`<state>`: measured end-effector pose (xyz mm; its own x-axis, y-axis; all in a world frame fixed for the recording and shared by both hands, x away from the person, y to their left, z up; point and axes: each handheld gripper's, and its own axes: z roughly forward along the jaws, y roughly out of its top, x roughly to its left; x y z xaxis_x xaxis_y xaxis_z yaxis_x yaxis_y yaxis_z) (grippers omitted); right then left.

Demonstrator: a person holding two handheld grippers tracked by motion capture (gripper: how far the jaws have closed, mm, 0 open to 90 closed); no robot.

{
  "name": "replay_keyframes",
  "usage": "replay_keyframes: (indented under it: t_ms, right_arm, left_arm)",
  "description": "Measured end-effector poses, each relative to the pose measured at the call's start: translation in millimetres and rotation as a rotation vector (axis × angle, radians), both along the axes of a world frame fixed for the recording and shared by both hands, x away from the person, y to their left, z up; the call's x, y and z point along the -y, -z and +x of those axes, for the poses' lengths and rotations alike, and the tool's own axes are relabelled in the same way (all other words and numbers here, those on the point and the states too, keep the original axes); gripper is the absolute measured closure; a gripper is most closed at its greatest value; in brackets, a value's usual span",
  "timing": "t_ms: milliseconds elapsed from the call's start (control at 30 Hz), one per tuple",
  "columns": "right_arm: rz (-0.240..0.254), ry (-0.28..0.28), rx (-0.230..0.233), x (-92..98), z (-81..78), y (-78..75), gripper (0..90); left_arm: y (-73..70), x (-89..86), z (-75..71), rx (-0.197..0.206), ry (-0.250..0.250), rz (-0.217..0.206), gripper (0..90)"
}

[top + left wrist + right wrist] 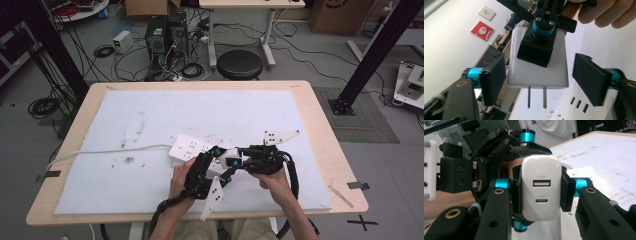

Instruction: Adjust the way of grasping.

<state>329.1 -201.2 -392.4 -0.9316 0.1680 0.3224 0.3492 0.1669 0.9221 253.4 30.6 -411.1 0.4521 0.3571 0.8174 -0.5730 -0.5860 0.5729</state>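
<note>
Charger (541, 187), a glossy white block with two metal prongs and two ports on its face, hangs above the tabletop (310, 105), pinched on its sides by the right tool (541, 191). Left tool (546, 80) stands spread around it, pads clear. A white power strip (187, 146) lies just beyond.

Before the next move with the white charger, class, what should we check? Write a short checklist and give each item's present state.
1. Right gripper clamps the white charger on both sides: ok.
2. Left gripper is open, its pads clear of the charger body: ok.
3. Both prongs look straight and are uncovered: ok.
4. Power strip lies flat on the table, slots facing up: ok.
5. Prongs lined up with a socket: cannot tell.
6. Strip held down so it will not slide: not ok.
</note>
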Motion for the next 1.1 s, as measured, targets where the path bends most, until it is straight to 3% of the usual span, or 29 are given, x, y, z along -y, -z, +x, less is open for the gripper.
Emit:
replay_keyframes:
  t_ms: [333,433,467,533,667,833,967,1100]
  right_arm:
    - [0.001,0.033,0.013,4.4,-1.0,0.2,63.4]
    - [-0.001,0.056,0.026,7.1,-0.6,-0.3,63.3]
    - [-0.003,0.079,0.027,10.2,-1.1,-1.0,63.4]
    - [-0.003,0.092,0.033,12.4,-1.1,-1.4,63.4]
    - [0.0,0.125,0.046,17.5,-1.5,-2.1,63.4]
    - [-0.003,0.158,0.05,24.3,-0.4,-2.3,63.4]
    - [-0.003,0.176,0.054,28.1,-0.1,-2.6,63.4]
    - [0.001,0.199,0.069,33.8,0.3,-2.7,63.4]
  left_arm:
    - [-1.7,-3.6,1.9,-0.076,0.04,-0.019,20.6]
    - [-2.8,-7.6,2.1,-0.094,0.049,-0.042,20.7]
    - [-5.0,-14.3,2.7,-0.122,0.058,-0.066,20.7]
    - [-6.0,-20.2,2.2,-0.121,0.058,-0.075,20.6]
    - [-9.9,-35.6,2.3,-0.14,0.029,-0.128,20.7]
    - [-14.4,-59.0,6.2,-0.21,-0.014,-0.223,21.6]
    - [-16.4,-74.1,8.9,-0.242,-0.039,-0.258,22.2]
    - [-21.9,-101.0,14.4,-0.297,-0.095,-0.33,22.2]
